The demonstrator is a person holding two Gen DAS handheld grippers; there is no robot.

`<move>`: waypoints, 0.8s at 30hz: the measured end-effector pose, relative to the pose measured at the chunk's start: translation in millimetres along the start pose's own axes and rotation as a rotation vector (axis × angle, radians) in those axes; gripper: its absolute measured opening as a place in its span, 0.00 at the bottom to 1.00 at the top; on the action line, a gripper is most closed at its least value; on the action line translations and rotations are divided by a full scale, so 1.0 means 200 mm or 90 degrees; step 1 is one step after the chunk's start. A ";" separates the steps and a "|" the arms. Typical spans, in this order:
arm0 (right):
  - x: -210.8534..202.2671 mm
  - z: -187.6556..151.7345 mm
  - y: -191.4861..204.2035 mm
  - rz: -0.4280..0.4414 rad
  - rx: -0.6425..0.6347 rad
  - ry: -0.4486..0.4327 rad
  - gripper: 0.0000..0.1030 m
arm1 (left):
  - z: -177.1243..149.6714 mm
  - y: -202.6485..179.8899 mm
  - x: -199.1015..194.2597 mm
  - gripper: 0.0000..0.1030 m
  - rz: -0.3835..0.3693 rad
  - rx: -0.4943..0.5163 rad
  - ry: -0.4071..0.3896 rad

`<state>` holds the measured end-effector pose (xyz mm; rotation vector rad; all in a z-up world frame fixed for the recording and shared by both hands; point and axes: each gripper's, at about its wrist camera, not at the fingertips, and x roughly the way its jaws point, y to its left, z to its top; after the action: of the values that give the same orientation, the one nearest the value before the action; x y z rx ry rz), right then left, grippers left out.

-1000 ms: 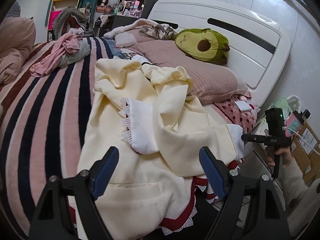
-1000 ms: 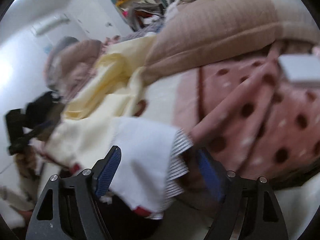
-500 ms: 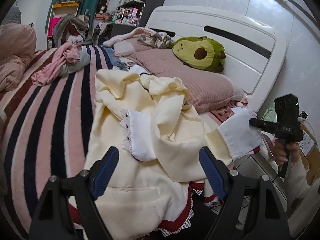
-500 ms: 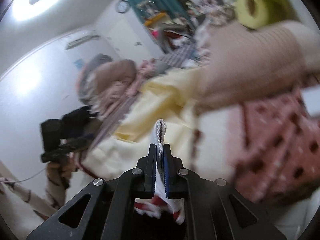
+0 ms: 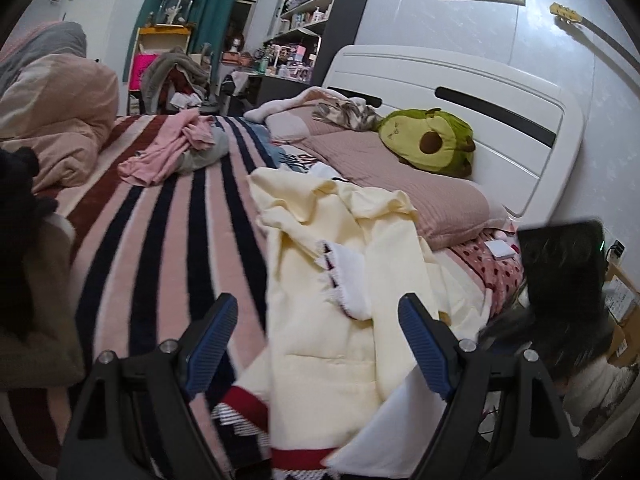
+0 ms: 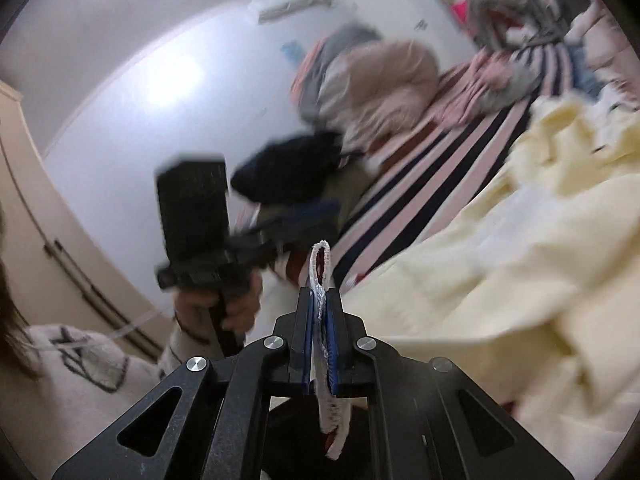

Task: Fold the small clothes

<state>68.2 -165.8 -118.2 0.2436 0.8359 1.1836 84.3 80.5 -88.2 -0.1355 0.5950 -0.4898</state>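
Observation:
A pale yellow garment [image 5: 344, 320] with white lace cuffs and a red hem lies crumpled on the striped bed cover [image 5: 160, 240]. My left gripper [image 5: 316, 336] is open and empty, held above the garment's near part. My right gripper [image 6: 320, 308] is shut on the garment's white cuff [image 6: 320, 264], which sticks up between the blue pads. The yellow cloth [image 6: 500, 272] stretches away to the right in the right wrist view. The right gripper's body shows blurred at the right edge of the left wrist view [image 5: 560, 264].
A pink pillow [image 5: 400, 176] with an avocado plush [image 5: 428, 144] lies against the white headboard [image 5: 460, 92]. Pink and grey clothes [image 5: 176, 152] are piled on the far side of the bed. A bundled pink duvet [image 5: 52, 120] sits at the left. Boxes [image 5: 620, 312] stand beside the bed.
My right gripper shut on the white cuff and has lifted and swung it leftwards over the bed. My left gripper stayed open and drew nearer to it.

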 end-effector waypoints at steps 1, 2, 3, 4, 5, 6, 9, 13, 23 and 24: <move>0.06 -0.01 -0.01 -0.005 0.003 0.023 0.02 | 0.00 0.01 0.00 0.77 0.002 -0.002 0.001; 0.12 -0.02 -0.03 -0.024 0.006 0.047 0.05 | 0.00 0.03 0.00 0.77 0.003 -0.003 0.003; 0.14 -0.03 -0.04 -0.041 0.007 0.060 0.05 | 0.00 0.04 0.00 0.77 0.004 -0.004 0.004; 0.14 -0.03 -0.05 -0.054 0.010 0.066 0.09 | 0.01 0.04 0.01 0.77 0.005 -0.003 0.006; 0.12 -0.03 -0.08 -0.066 0.017 0.062 0.23 | 0.02 0.04 0.02 0.77 0.005 0.001 0.008; 0.09 -0.03 -0.08 -0.072 0.020 0.050 0.29 | 0.02 0.03 0.03 0.77 0.005 0.004 0.009; -0.13 -0.01 -0.11 -0.093 0.019 -0.004 0.35 | 0.06 -0.01 0.10 0.77 -0.005 0.016 0.017; -0.45 0.00 -0.19 -0.179 0.022 -0.079 0.35 | 0.12 -0.13 0.25 0.77 -0.030 0.041 0.037; -0.83 -0.07 -0.50 -0.340 0.058 -0.152 0.35 | 0.27 -0.55 0.91 0.77 -0.048 0.144 0.148; -0.84 -0.08 -0.54 -0.344 0.062 -0.155 0.35 | 0.28 -0.58 0.97 0.75 -0.044 0.156 0.158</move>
<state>114.2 -360.0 -116.5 0.2182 0.6871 0.5948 209.0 -116.0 -110.0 0.1402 0.7693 -0.6482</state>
